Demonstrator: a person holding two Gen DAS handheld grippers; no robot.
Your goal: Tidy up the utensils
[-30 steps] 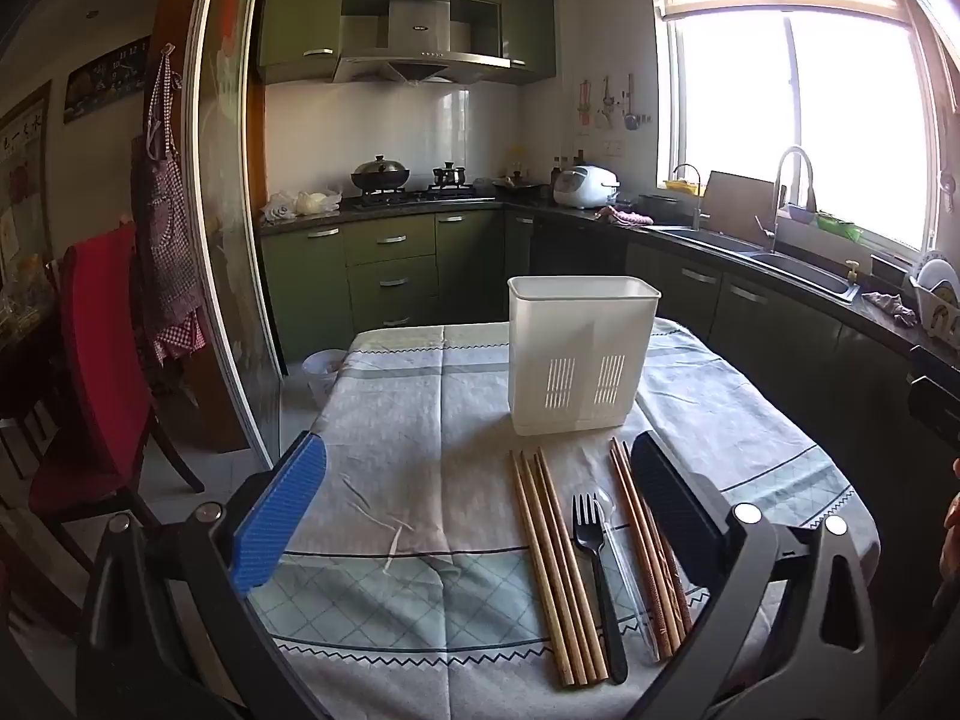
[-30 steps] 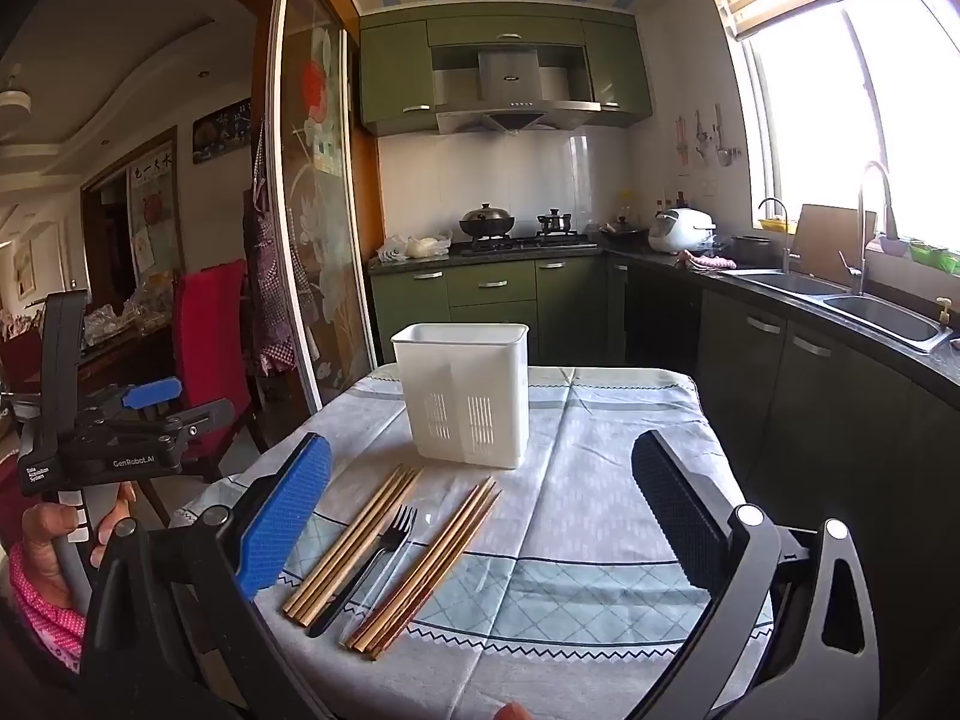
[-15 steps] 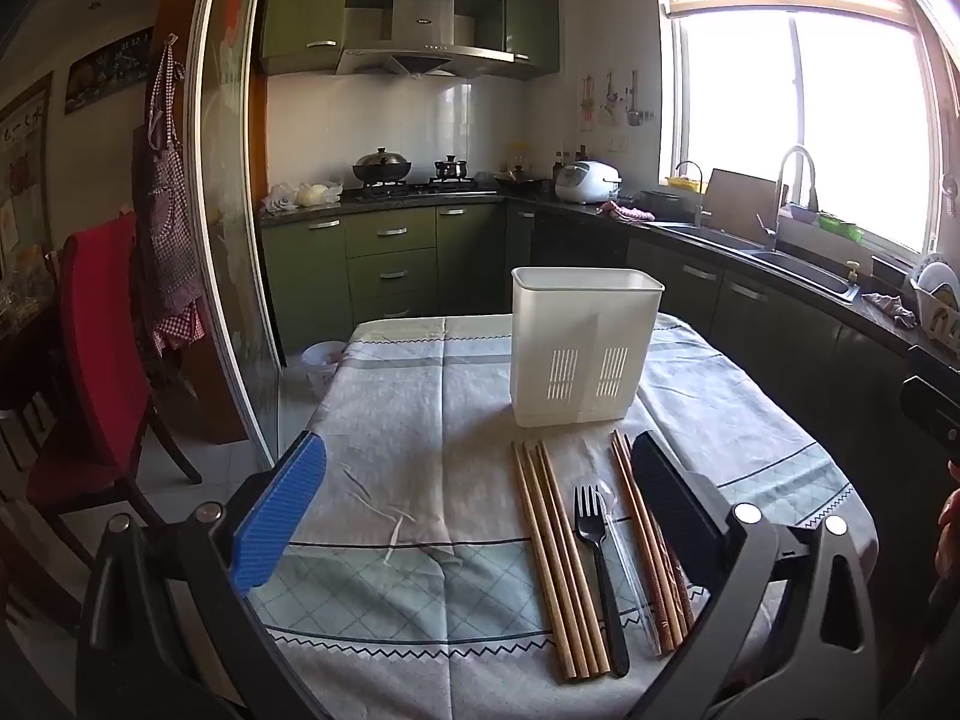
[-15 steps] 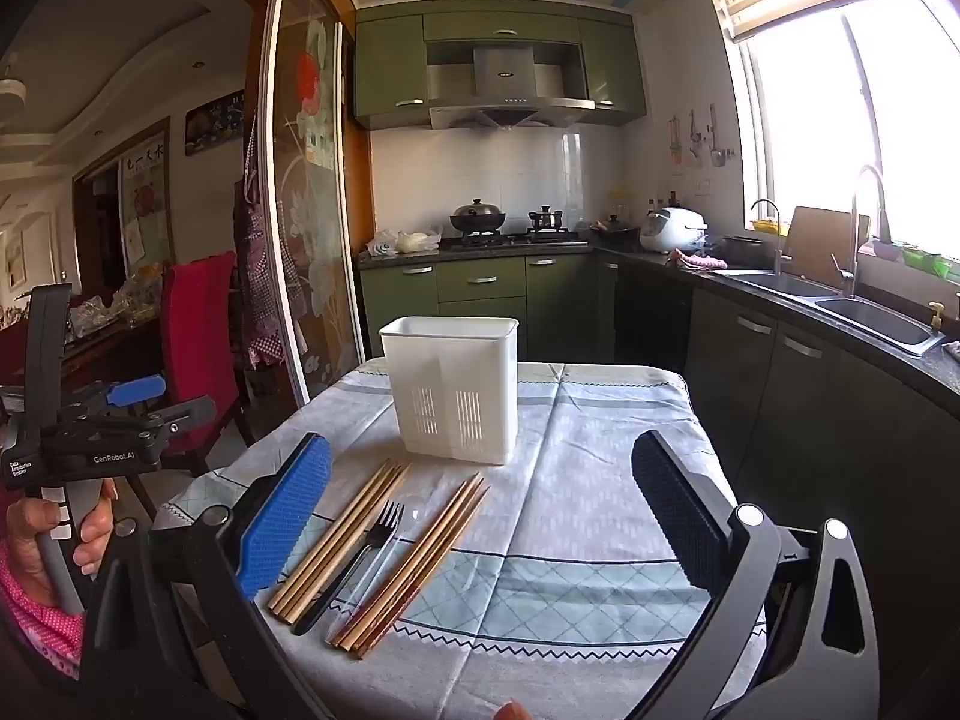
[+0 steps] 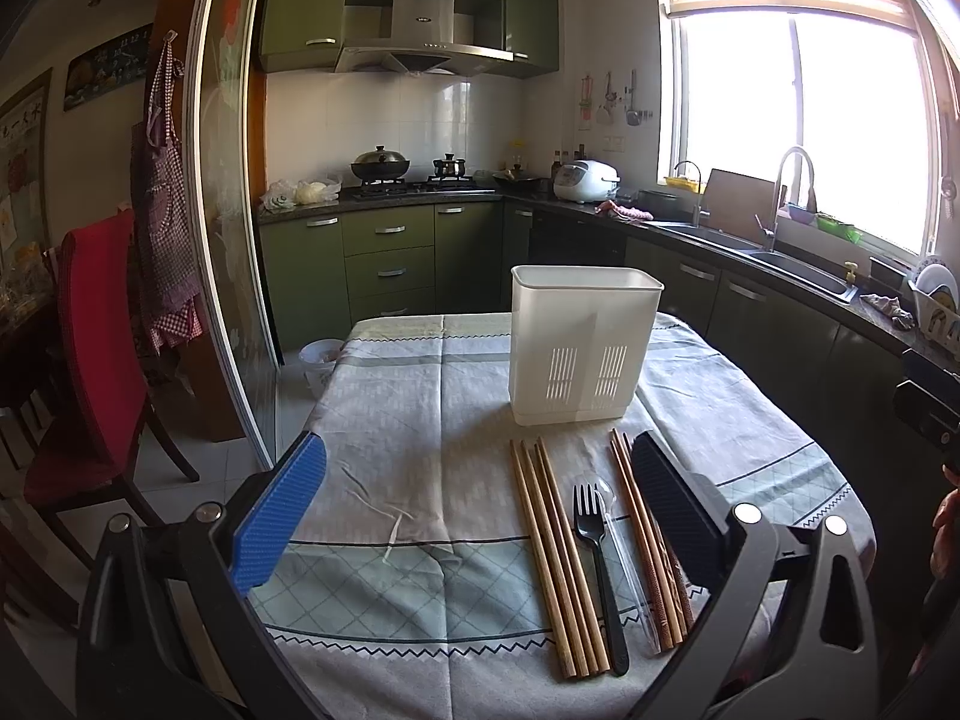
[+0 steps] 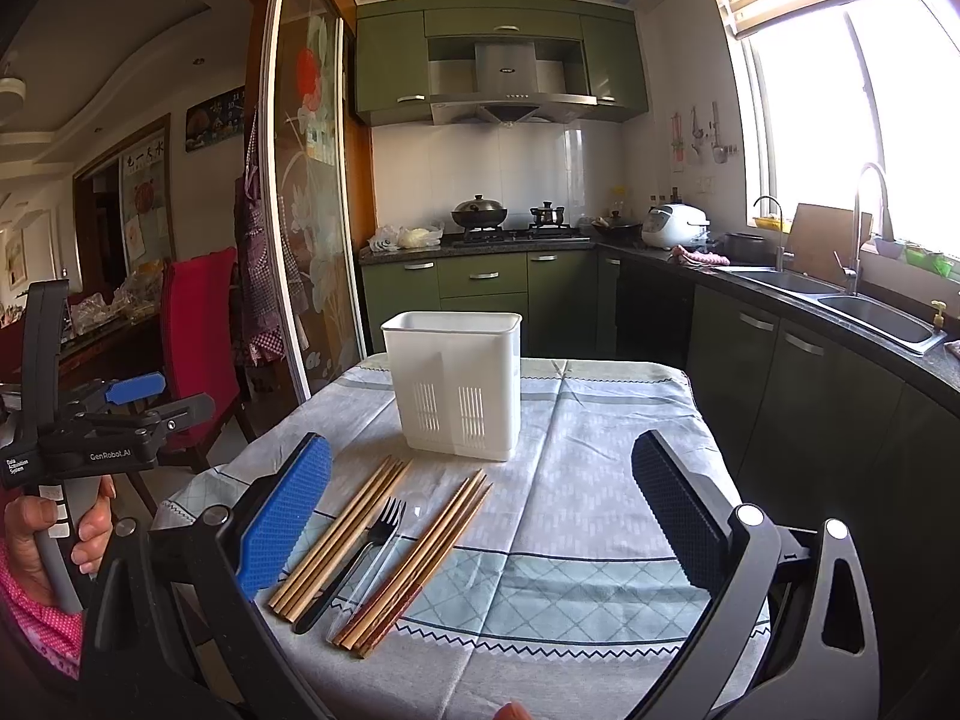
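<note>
A white plastic utensil holder (image 5: 582,348) stands upright mid-table; it also shows in the right wrist view (image 6: 455,384). In front of it lie light wooden chopsticks (image 5: 555,558), a black plastic fork (image 5: 597,570), a clear plastic spoon (image 5: 624,576) and darker chopsticks (image 5: 651,558), side by side. My left gripper (image 5: 480,504) is open and empty, above the near table edge, left of the utensils. My right gripper (image 6: 483,510) is open and empty, to the right of the utensils (image 6: 372,546). The left gripper also shows in the right wrist view (image 6: 129,399).
The table carries a grey-blue patterned cloth (image 5: 420,420). A red chair (image 5: 90,360) and a sliding glass door (image 5: 228,240) stand to the left. Green kitchen cabinets and a counter with a sink (image 5: 798,276) run along the back and right.
Both grippers have shifted slightly: the table and holder sit a little lower and closer in both views. Both grippers stay open. The utensils have not moved.
</note>
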